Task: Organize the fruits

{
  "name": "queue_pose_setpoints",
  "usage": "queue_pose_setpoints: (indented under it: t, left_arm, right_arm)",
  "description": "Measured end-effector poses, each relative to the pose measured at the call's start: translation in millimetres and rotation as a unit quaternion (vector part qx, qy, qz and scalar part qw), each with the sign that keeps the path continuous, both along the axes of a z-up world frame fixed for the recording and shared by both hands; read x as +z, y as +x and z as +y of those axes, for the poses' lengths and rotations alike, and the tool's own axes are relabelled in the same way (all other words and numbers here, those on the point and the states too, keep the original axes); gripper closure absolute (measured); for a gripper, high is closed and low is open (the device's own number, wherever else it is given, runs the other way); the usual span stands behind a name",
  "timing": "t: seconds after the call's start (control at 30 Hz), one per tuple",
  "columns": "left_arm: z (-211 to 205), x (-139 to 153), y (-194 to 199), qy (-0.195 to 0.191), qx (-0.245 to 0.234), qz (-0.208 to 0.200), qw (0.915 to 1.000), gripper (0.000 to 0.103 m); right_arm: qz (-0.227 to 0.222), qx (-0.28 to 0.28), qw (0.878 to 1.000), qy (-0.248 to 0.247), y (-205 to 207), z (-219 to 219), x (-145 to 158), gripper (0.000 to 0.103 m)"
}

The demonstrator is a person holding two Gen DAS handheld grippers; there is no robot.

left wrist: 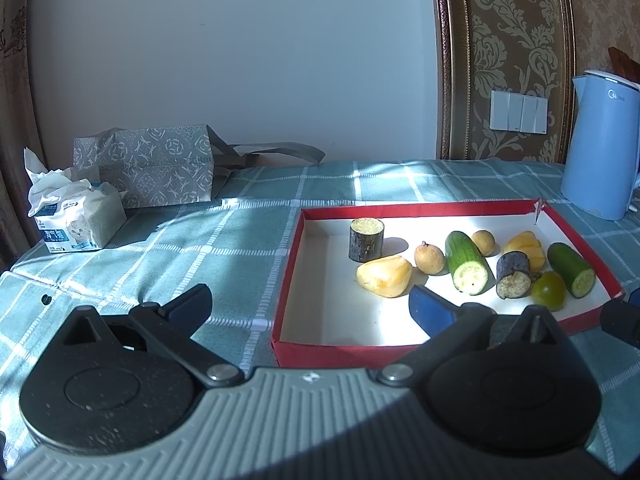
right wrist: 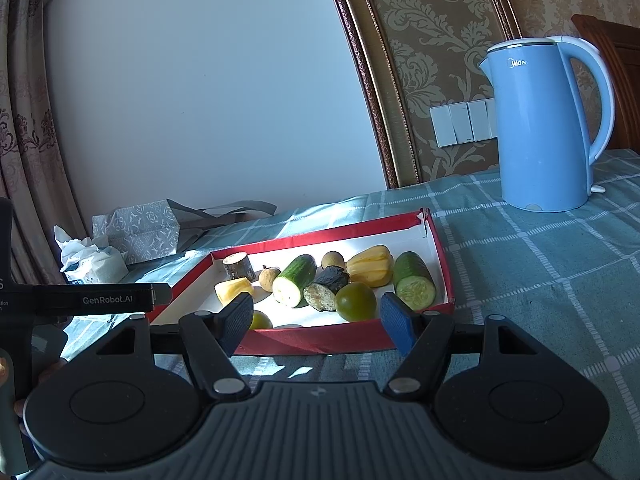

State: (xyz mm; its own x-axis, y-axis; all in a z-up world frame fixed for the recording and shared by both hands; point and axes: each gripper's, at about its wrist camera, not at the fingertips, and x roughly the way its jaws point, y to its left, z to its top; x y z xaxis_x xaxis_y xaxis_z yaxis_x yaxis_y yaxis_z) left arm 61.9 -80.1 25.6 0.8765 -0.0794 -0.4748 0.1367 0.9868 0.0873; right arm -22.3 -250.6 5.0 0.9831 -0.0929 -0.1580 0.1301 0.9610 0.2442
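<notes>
Fruit and vegetable pieces lie loose in a shallow cardboard tray with red walls and a white floor (left wrist: 420, 207), which sits on a table under a teal checked cloth (left wrist: 240, 248). From the left wrist view, an upright dark eggplant stub (left wrist: 366, 240) stands toward the tray's far left, with a yellow jackfruit piece (left wrist: 385, 276) just in front of it; a small tan longan (left wrist: 429, 258), a cut cucumber length (left wrist: 467, 262), a second eggplant chunk (left wrist: 513, 274), a green tomato (left wrist: 549, 290) and another cucumber piece (left wrist: 571, 269) crowd the right half. The tray's left and near floor is bare.

The left gripper (left wrist: 312, 300) hangs low over the cloth, tipped downward, jaws spread wide and holding nothing; its right blue pad overlaps the tray's near edge, its left pad is over open cloth. The right gripper (right wrist: 318, 322) points almost level at the tray's near red wall, jaws partway apart with nothing between them, pads apart from the produce.

A light blue electric kettle (right wrist: 544, 128) stands well right of the tray. A grey patterned fabric bag (left wrist: 152, 168) and a tissue pack (left wrist: 76, 216) sit far left, leaving wide free cloth between them and the tray.
</notes>
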Motion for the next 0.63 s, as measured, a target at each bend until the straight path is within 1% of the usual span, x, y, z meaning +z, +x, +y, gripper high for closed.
queue_pose_setpoints:
  t: [0.3,0.5,0.63]
  left_arm:
    - [-0.9,0.9,-1.9,0.002,0.001,-0.006,1.0,0.0]
    - [-3.8,1.0,-4.6,0.015,0.003,-0.018,0.9997,0.0]
    - [-3.3,1.3,-4.6,0.014,0.001,-0.019,0.9997,0.0]
  right_arm:
    - [0.0,0.001,1.0,0.0,0.2,0.1,-0.2,0.033]
    - [0.0,0.001,1.0,-0.001,0.2,0.0,-0.4,0.033]
    - [0.0,0.001,1.0,-0.001,0.1,-0.1,-0.6,0.033]
